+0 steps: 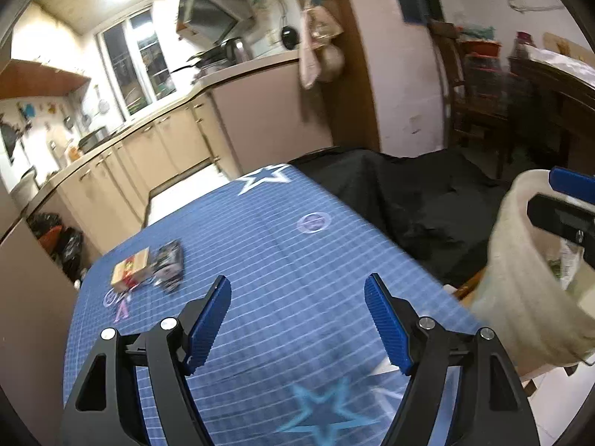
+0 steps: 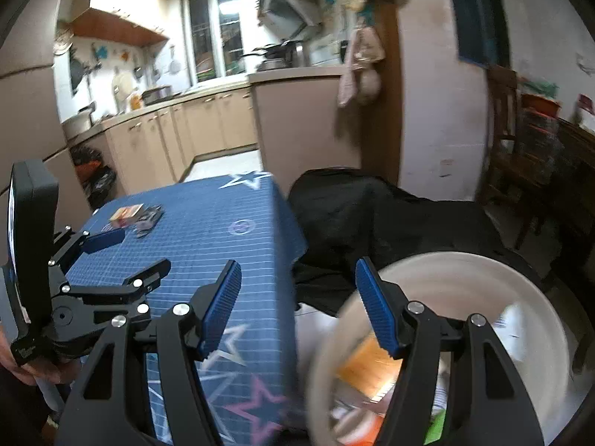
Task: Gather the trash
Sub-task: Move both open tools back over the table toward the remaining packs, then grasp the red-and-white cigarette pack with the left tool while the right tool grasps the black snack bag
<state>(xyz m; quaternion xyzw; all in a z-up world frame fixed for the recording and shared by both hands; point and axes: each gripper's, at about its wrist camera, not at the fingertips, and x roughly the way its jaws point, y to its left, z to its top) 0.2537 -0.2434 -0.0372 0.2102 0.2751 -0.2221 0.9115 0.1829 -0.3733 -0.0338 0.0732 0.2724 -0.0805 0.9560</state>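
Trash lies on the far left of the blue star-patterned table (image 1: pixel 282 260): a yellow-red packet (image 1: pixel 130 269) and a dark crumpled wrapper (image 1: pixel 169 265) beside it. They also show in the right wrist view, packet (image 2: pixel 125 212) and wrapper (image 2: pixel 148 219). My left gripper (image 1: pixel 297 319) is open and empty above the table's near part; it also shows in the right wrist view (image 2: pixel 126 252). My right gripper (image 2: pixel 297 308) is open and empty, over the table's right edge and a white bin (image 2: pixel 539 319) holding scraps. The bin also shows in the left wrist view (image 1: pixel 520 278).
A black cloth-covered object (image 2: pixel 372 215) stands right of the table. Beige kitchen cabinets (image 1: pixel 148 148) run along the far left. Dark bags (image 2: pixel 95 178) sit on the floor by them. Dark wooden furniture (image 2: pixel 550 156) stands at the far right.
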